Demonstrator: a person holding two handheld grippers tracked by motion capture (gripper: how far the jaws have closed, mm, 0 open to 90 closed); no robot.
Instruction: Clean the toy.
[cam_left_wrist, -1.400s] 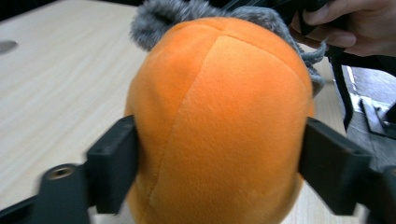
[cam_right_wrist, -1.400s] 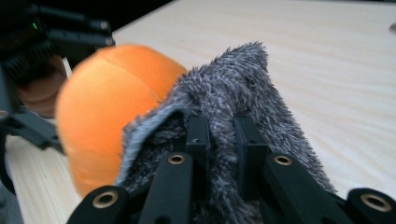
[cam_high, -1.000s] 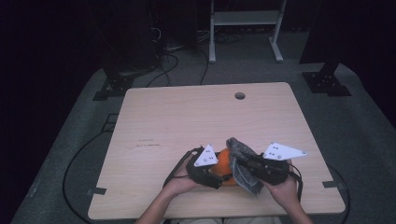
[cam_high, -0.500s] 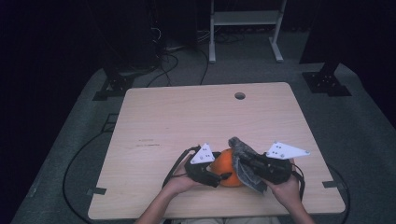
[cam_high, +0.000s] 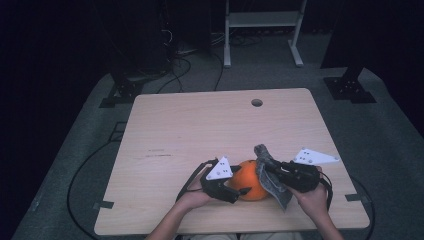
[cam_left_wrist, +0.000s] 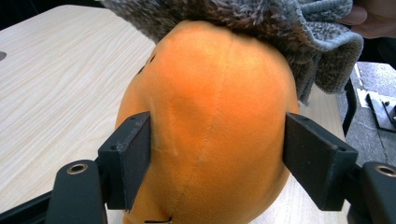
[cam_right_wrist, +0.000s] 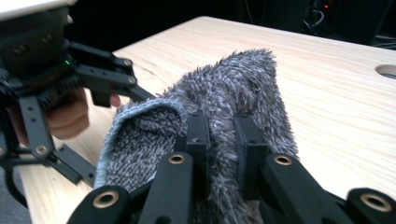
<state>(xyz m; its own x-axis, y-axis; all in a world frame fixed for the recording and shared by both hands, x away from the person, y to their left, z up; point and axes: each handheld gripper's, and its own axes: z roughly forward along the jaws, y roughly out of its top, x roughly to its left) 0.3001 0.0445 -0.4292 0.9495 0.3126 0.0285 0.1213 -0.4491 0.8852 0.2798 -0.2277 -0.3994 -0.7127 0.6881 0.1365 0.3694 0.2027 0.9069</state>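
An orange plush toy rests near the table's front edge. My left gripper holds it from the left, and in the left gripper view the two jaws press on both sides of the orange plush toy, with the left gripper shut on it. A grey fuzzy knitted cloth hangs against the toy's right side and drapes over its top. My right gripper is shut on this cloth, right gripper with fabric pinched between its jaws. The left gripper shows beyond the cloth.
The light wooden table has a round cable hole at the far middle. A black cable loops on the floor at the left. A white metal stand stands behind the table.
The orange toy and both grippers have shifted toward the near edge and slightly right. The grey cloth stays held against the toy's right side.
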